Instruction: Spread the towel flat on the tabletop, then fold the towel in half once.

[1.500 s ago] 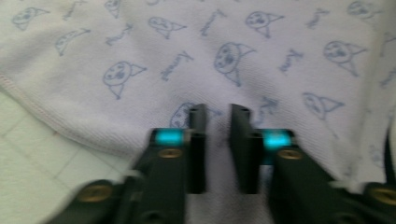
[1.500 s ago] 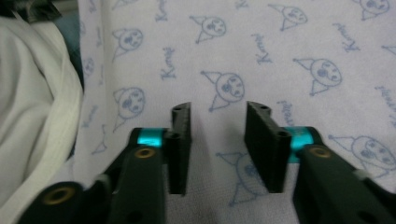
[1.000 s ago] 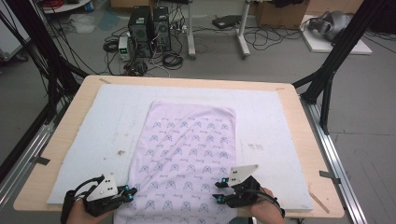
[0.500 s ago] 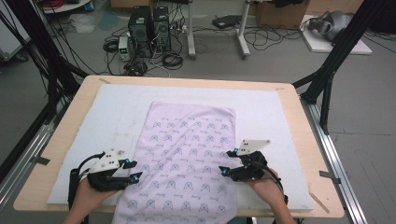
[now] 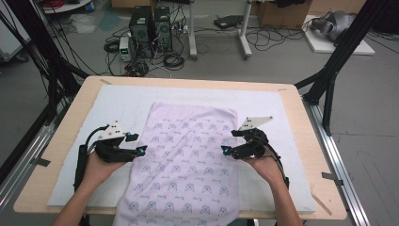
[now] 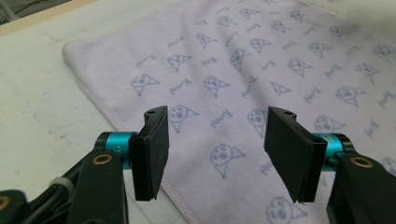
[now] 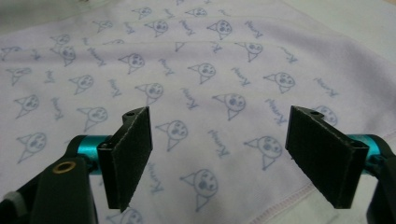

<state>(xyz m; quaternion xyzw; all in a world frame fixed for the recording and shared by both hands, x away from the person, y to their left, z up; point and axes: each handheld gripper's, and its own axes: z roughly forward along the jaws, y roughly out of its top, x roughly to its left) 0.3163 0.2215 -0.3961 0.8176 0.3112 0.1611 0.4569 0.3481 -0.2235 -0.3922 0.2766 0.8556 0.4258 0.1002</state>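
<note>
The lilac printed towel point(image 5: 188, 165) lies spread flat on the white mat point(image 5: 282, 113), its 6 o'clock end hanging over the table edge. The left gripper point(image 5: 136, 143) at 9 o'clock and the right gripper point(image 5: 228, 143) at 3 o'clock have just been opening, jaws apart with nothing between them. Laying out looks done; any folding probably remains.

Grey floor point(image 5: 282, 61) strewn with cables point(image 5: 174, 59), computer towers point(image 5: 150, 28).
</note>
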